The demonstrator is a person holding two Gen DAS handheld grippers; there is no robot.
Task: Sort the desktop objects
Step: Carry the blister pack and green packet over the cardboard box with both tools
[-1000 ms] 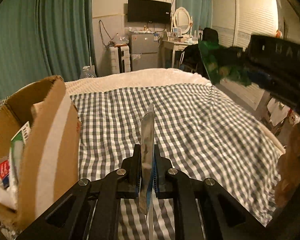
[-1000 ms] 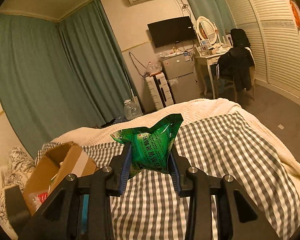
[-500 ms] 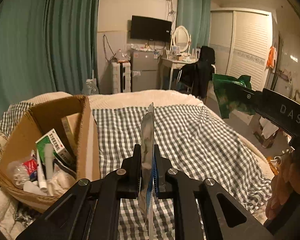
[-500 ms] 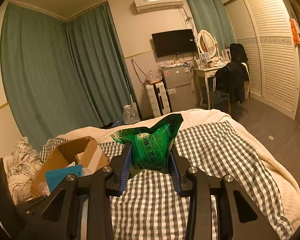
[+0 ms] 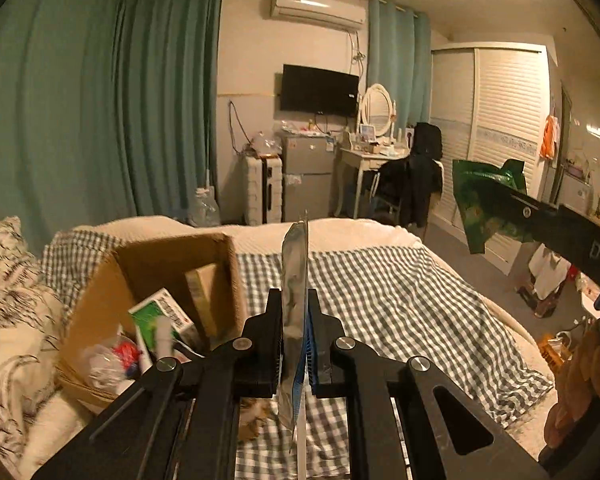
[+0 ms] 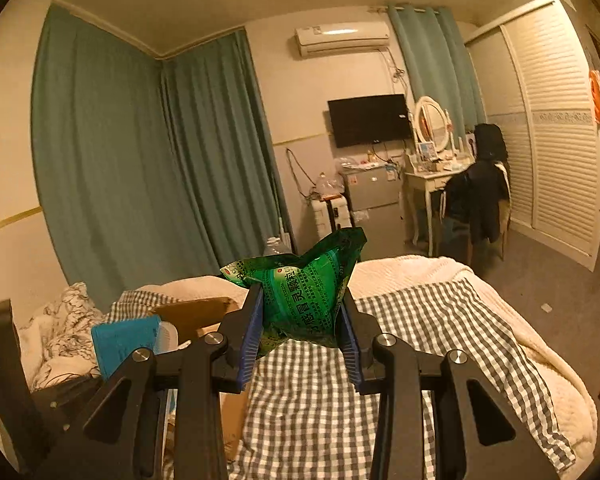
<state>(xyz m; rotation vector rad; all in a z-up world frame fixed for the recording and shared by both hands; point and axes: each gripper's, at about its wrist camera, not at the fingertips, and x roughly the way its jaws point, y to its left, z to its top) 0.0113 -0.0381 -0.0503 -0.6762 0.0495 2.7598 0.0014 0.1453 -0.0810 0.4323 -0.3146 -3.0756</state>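
Both grippers tilt slightly downward, clamping silver sachet (image 5: pixel 295 280) and green packet (image 6: pixel 300 300).

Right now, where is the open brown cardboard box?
In the left wrist view the open brown cardboard box sits on the grey checked bedspread, left of the left tool, beside the patterned white pillow.

A thin silvery foil sachet (image 5: pixel 295 276) stands on edge, upright. A crumpled green plastic packet with printed Chinese characters (image 6: pixel 300 300) is held up above the bed. An open brown cardboard box (image 5: pixel 172 264), tilted on the checked bedding, holds small boxes and tubes.
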